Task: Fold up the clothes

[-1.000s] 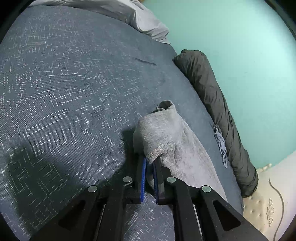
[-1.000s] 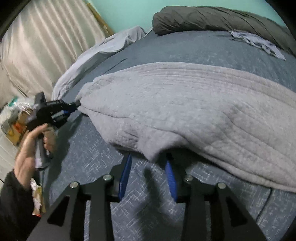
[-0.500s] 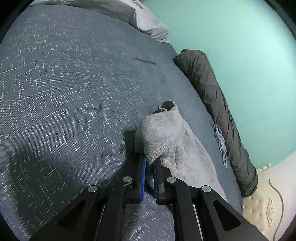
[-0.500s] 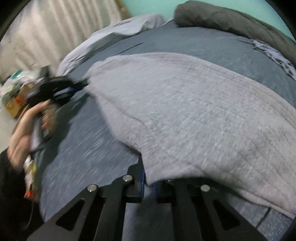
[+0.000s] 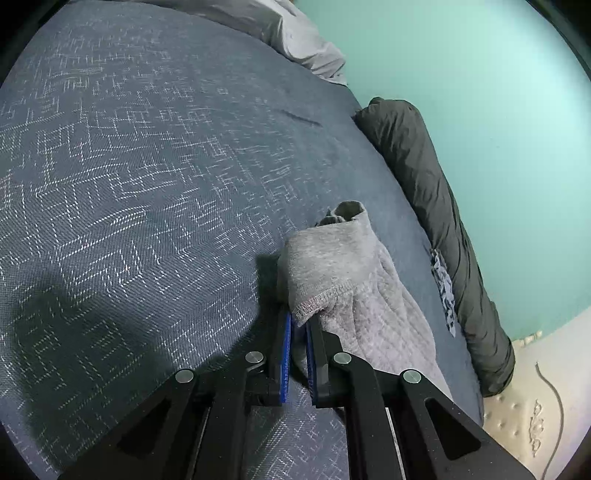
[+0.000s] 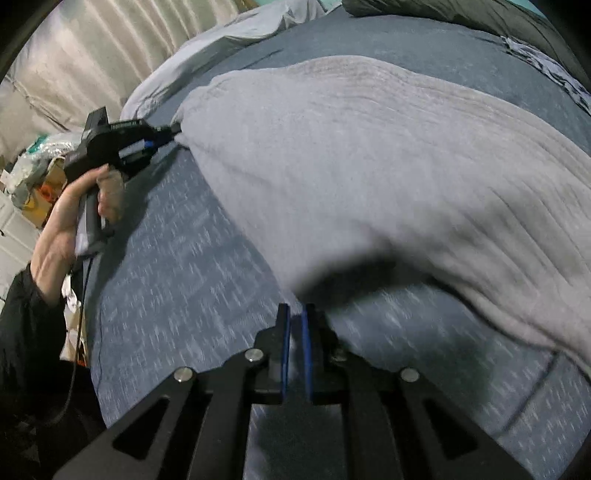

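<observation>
On blue bedspread (image 5: 155,192), white geometric line pattern: grey knit garment (image 6: 388,158), ribbed and quilted texture, stitched hem with pinkish overlock thread, spread broadly across bed and partly lifted at near edge.

Left gripper (image 5: 298,325): blue pads drawn narrow, clamped on garment's hemmed corner; corner bunched into a rounded fold just beyond fingertips.

Right gripper (image 6: 294,328): blue pads nearly together at garment's near edge; frame motion-blurred, cloth between pads not discernible, grasp cannot be told.

Left wrist view only: teal wall (image 5: 480,110); dark olive rolled bedding (image 5: 436,206) along bed edge against wall; small patterned cloth (image 5: 443,284) beside roll; cream embossed mattress corner (image 5: 535,417) with dark cord; pale grey sheet (image 5: 295,33) at far end.

Right wrist view only: full spread of garment; left gripper seen from side, pinching far corner; person's hand (image 6: 74,210) on its handle, dark sleeve (image 6: 26,325); beige curtain (image 6: 92,62); floor clutter of bags and boxes (image 6: 33,177).

Lettering: white label on side of left gripper body, too blurred to read.
</observation>
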`<state>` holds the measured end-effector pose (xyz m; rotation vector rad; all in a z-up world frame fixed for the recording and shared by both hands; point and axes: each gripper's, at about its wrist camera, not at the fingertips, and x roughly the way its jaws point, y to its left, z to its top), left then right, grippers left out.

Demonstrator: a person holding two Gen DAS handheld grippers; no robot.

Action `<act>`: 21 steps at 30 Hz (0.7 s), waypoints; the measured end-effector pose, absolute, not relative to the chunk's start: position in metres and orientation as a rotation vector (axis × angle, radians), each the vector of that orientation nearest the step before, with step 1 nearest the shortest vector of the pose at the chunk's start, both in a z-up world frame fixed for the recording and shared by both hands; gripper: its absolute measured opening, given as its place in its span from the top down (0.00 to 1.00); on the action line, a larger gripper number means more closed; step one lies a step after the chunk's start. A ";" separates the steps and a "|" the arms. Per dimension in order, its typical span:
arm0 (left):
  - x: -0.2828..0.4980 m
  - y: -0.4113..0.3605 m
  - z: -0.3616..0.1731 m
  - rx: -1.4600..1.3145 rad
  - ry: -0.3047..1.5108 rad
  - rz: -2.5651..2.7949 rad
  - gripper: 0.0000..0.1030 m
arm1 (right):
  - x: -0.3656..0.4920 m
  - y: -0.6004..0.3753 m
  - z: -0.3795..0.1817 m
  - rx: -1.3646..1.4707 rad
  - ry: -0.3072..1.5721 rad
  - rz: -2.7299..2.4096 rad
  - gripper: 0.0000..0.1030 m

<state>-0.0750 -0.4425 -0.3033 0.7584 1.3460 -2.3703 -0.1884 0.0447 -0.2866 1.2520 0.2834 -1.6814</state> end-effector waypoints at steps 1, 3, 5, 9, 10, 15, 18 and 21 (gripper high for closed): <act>-0.075 -0.443 -0.304 0.757 1.350 -2.368 0.93 | -0.191 0.054 -0.280 1.240 0.260 -1.701 0.94; -0.074 -0.443 -0.305 0.755 1.357 -2.364 0.93 | -0.199 0.072 -0.265 1.209 0.203 -1.746 0.94; -0.073 -0.444 -0.305 0.753 1.365 -2.359 0.92 | -0.211 0.084 -0.246 1.155 0.118 -1.809 0.94; -0.072 -0.444 -0.307 0.749 1.380 -2.351 0.92 | -0.232 0.074 -0.231 1.109 0.086 -1.905 0.94; -0.071 -0.445 -0.307 0.748 1.383 -2.349 0.92 | -0.238 0.069 -0.230 1.106 0.088 -1.924 0.94; -0.070 -0.447 -0.304 0.726 1.409 -2.326 0.73 | -0.250 0.042 -0.258 1.189 0.134 -1.960 0.94; -0.069 -0.448 -0.302 0.713 1.425 -2.313 0.49 | -0.252 0.035 -0.281 1.244 0.173 -1.969 0.94; -0.062 -0.451 -0.299 0.662 1.475 -2.296 0.43 | -0.252 0.036 -0.285 1.239 0.149 -1.985 0.94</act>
